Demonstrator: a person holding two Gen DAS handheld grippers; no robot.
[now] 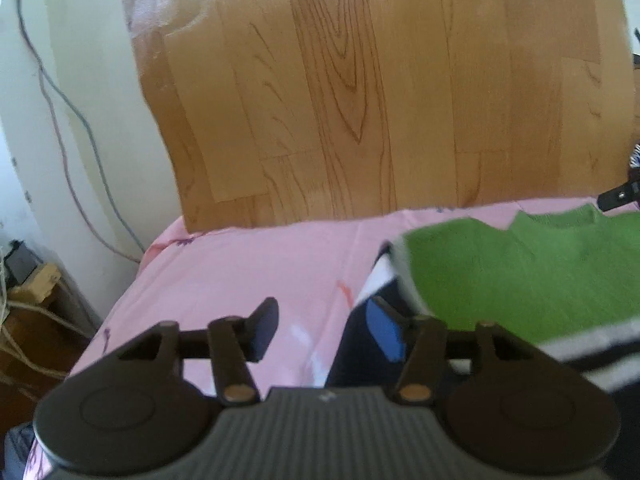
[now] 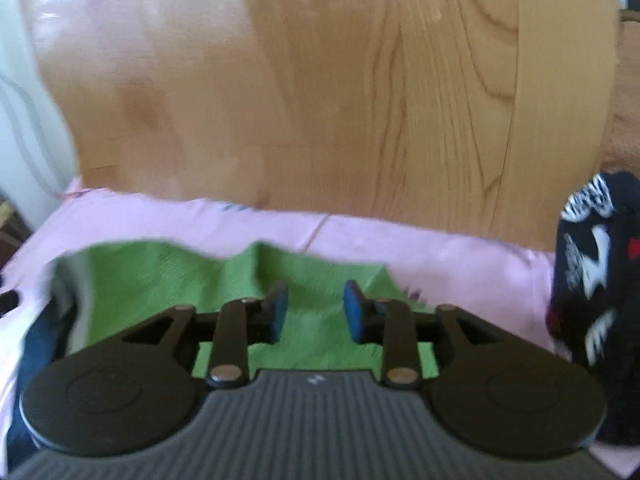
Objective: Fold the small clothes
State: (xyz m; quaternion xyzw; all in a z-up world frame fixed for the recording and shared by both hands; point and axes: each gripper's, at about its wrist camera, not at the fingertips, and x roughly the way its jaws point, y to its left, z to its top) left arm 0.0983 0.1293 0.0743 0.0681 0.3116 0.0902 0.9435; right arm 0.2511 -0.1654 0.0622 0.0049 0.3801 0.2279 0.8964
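While both views are blurred, a green garment (image 1: 520, 272) is seen lying on a pink sheet (image 1: 248, 264), w/ a white stripe and dark navy fabric at its lower edge. In the left wrist view the left gripper (image 1: 326, 332) is held w/ jaws parted to a middling gap, nothing clamped betw. them; pink sheet and a strip of navy cloth are seen through the gap, and the garment is placed just right of the right-hand pad (its edge overlaps the pad in view; contact can't be told). In the right wrist view the right gripper (image 2: 316, 310) is held over the green cloth, jaws parted narrowly, no fabric pinched betw. the blue pads. A dark printed garment (image 2: 592, 280) w/ white and red marks is seen at far right on the sheet, apart from the green one. Wood-grain floor (image 1: 360, 80) is seen beyond the sheet's far edge.
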